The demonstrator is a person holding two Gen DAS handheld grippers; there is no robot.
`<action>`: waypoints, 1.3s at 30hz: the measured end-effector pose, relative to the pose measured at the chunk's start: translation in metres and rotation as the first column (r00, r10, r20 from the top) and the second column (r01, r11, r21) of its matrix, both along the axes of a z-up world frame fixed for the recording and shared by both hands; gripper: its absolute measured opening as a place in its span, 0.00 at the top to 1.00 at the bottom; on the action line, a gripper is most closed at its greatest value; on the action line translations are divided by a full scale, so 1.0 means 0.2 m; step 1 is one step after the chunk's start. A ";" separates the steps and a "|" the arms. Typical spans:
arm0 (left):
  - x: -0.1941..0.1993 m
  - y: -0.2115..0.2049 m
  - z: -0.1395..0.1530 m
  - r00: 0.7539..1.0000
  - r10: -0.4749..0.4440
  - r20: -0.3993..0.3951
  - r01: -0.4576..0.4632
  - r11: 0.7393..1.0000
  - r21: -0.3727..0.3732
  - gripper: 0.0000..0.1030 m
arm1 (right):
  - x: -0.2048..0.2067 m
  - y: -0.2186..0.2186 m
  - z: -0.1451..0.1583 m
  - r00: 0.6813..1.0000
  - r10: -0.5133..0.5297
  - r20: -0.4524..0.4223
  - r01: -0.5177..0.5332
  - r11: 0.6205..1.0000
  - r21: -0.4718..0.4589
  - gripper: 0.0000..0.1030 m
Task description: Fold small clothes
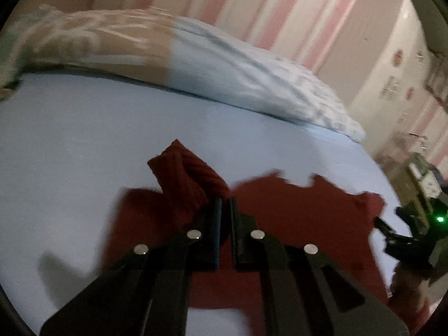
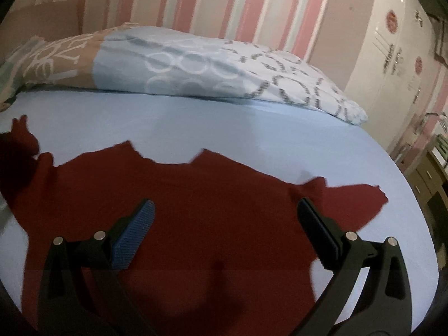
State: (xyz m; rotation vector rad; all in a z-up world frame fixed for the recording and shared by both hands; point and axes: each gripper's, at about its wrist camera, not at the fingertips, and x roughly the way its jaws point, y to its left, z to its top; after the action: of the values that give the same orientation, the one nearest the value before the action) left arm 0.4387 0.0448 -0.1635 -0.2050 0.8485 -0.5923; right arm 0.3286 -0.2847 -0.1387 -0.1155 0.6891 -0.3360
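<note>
A dark red knitted sweater (image 2: 201, 204) lies spread flat on a bed covered with a pale blue sheet (image 2: 224, 128), its neckline toward the pillow and one sleeve (image 2: 350, 198) stretched out to the right side of the right wrist view. The left gripper (image 1: 225, 204) has its jaws clenched on the other sleeve (image 1: 182, 179), whose ribbed cuff end stands lifted off the sheet and folds over toward the body of the sweater; the fabric is pinched right at the tips of the two black fingers. In the left wrist view the right gripper (image 1: 387, 228) shows at the right edge, beside the outstretched sleeve, with a small green light glowing on its body. The right gripper (image 2: 224, 210) has its jaws released and spread wide, with nothing between the blue-ribbed pads; whether it hangs clear of the sweater's chest or touches it cannot be told. A patterned pillow (image 2: 196, 67), tan at one end and light blue with ring motifs at the other, rests along the far edge of the bed against a wall of pink and beige stripes (image 2: 252, 2). A white wardrobe (image 2: 392, 56) with red round stickers stands to the right.
</note>
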 end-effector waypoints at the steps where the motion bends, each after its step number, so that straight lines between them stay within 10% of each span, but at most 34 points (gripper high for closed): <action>1: -0.01 -0.11 -0.02 0.999 -0.027 -0.023 0.026 0.999 -0.036 0.95 | -0.02 -0.05 0.00 1.000 -0.015 -0.002 0.015 1.000 -0.004 0.03; 11: -0.11 -0.91 -0.29 0.979 -0.153 -0.133 0.152 0.988 -0.017 0.94 | -0.11 -0.36 -0.06 0.994 -0.104 -0.045 0.104 0.995 -0.001 0.03; 16: -0.24 -0.76 -0.29 0.994 -0.086 -0.063 0.089 0.995 0.037 0.29 | -0.10 -0.35 -0.10 0.997 -0.058 -0.049 0.060 0.997 0.047 0.03; 22: -0.34 -0.48 -0.23 0.996 0.033 0.088 -0.049 0.981 0.189 0.30 | 0.01 -0.11 -0.11 0.993 0.106 -0.043 -0.101 0.990 0.098 0.03; 31: -0.22 -0.25 -0.30 0.996 0.084 0.030 -0.088 0.975 0.206 0.31 | 0.34 0.37 -0.22 0.948 0.286 -0.142 -0.274 0.956 0.102 0.03; 39: -0.27 -0.15 -0.30 1.000 0.024 0.018 -0.027 0.980 0.195 0.30 | 0.46 0.37 -0.40 0.920 0.296 -0.256 -0.246 0.946 0.210 0.65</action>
State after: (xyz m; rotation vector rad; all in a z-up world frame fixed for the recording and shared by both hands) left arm 0.3839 0.0144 -0.2228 -0.0324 0.8815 -0.4828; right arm 0.4203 -0.2116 -0.2182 -0.0926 0.9725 0.0122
